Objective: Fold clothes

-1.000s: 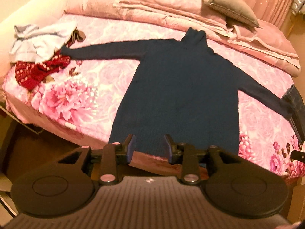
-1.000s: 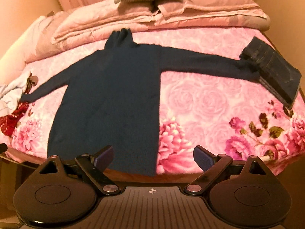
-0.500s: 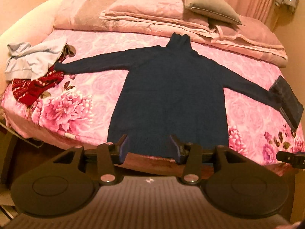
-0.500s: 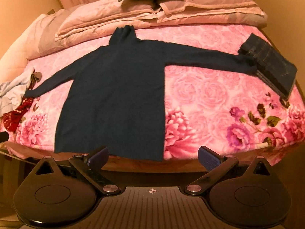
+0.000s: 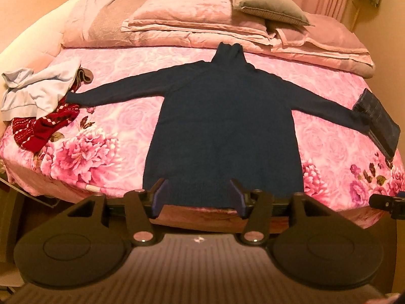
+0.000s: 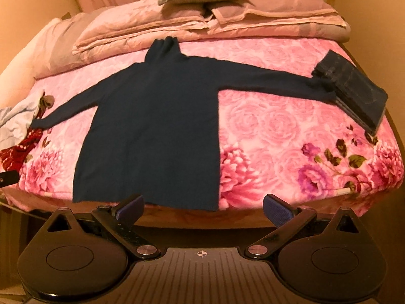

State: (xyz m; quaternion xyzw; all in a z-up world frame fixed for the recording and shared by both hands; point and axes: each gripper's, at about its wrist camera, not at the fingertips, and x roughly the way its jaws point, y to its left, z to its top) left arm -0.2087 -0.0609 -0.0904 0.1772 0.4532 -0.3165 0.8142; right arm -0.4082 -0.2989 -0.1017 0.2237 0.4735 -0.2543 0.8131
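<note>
At the far left of the bed (image 5: 131, 131) lies a heap of loose clothes: a pale blue garment (image 5: 38, 91) crumpled on top, and a red patterned knit (image 5: 43, 129) spilling out nearer the edge. The cuff of the left sleeve just reaches this heap.

In the middle, a dark navy turtleneck sweater (image 5: 222, 126) is spread flat on the pink floral bedspread, collar pointing to the far side, both sleeves stretched out wide, and its hem lying along the near edge of the bed. Behind the collar, folded pink quilts (image 5: 192, 22) are stacked along the far side with a grey cushion (image 5: 268, 7) on top.

On the right, a folded dark denim piece (image 6: 354, 86) sits near the bed's right edge, with the right sleeve's cuff touching it.

The left claw (image 5: 198, 197) hangs off the near edge by the hem, its jaws opening, with no cloth pinched between them. The right claw (image 6: 203, 209) hovers by the hem's right corner, spread fully wide and holding nothing.
</note>
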